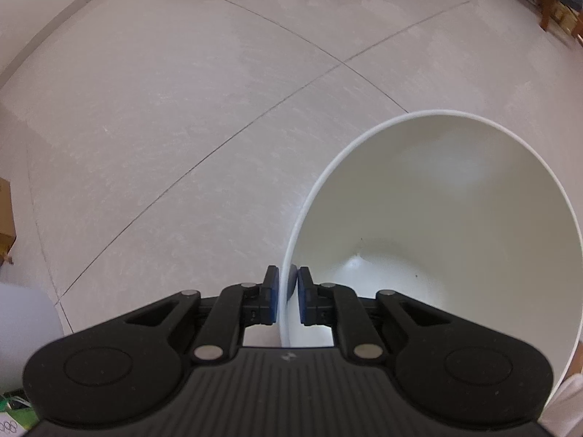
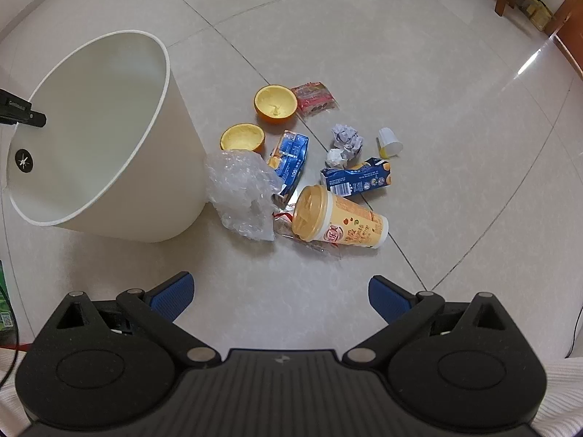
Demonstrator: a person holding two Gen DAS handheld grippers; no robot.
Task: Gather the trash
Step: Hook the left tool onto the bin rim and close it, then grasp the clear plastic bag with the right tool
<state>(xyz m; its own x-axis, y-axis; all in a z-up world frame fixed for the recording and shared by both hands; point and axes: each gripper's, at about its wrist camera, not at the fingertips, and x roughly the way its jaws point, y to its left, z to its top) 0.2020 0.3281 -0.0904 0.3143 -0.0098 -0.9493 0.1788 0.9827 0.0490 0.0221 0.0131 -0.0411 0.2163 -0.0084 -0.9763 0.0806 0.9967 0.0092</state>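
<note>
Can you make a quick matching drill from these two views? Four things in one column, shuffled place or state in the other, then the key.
Things:
1. left gripper
2. right gripper
3. lidded yellow cup
4. white bin

States:
A. lying on its side on the floor
B. open, holding nothing
C. tilted, its rim pinched by a gripper
D. shut on a thin white rim

Pairs: 1-D, 2-B, 3-A, 4-C
</note>
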